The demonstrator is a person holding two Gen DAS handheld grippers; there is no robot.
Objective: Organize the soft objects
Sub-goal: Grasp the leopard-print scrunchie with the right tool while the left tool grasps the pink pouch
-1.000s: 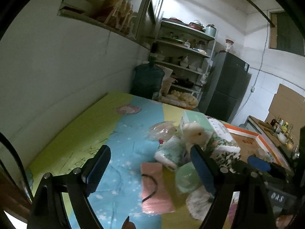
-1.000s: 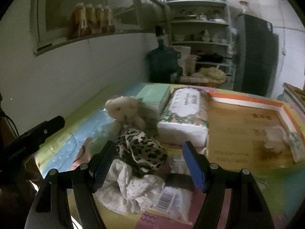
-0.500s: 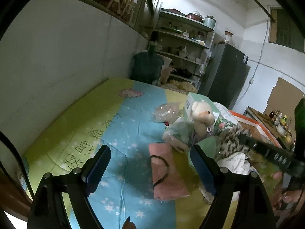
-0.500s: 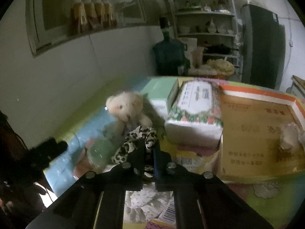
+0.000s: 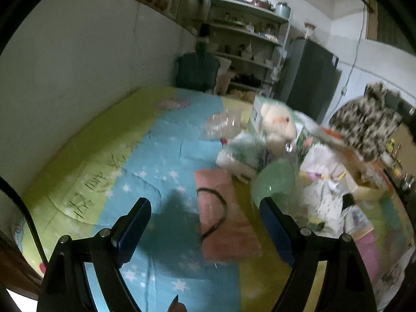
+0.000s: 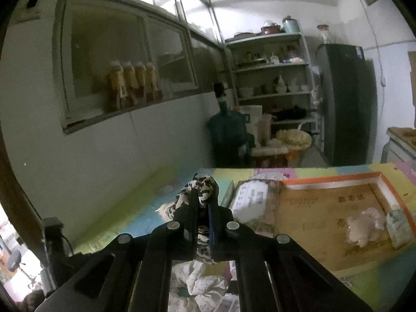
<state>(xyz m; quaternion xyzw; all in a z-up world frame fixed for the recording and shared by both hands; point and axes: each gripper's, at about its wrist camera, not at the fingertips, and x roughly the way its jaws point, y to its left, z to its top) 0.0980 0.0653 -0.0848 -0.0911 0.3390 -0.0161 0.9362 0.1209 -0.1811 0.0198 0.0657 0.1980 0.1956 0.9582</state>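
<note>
My feeds are dim and grainy, with fisheye bending and black corners. The leopard-print cloth [image 5: 366, 124] smears with motion blur. My left gripper [image 5: 205, 221] casts a soft shadow on the mat [image 5: 161, 156].

Leopard cloth [image 5: 369, 122] motion-blurred (left view); white garment [image 6: 200, 283] half-hidden under right tool [image 6: 201, 197].

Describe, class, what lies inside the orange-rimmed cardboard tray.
Inside the orange-rimmed cardboard tray, near its right wall, lie a pale fluffy soft item and a small whitish packet. Its near-left corner is hidden by the right gripper.
</note>
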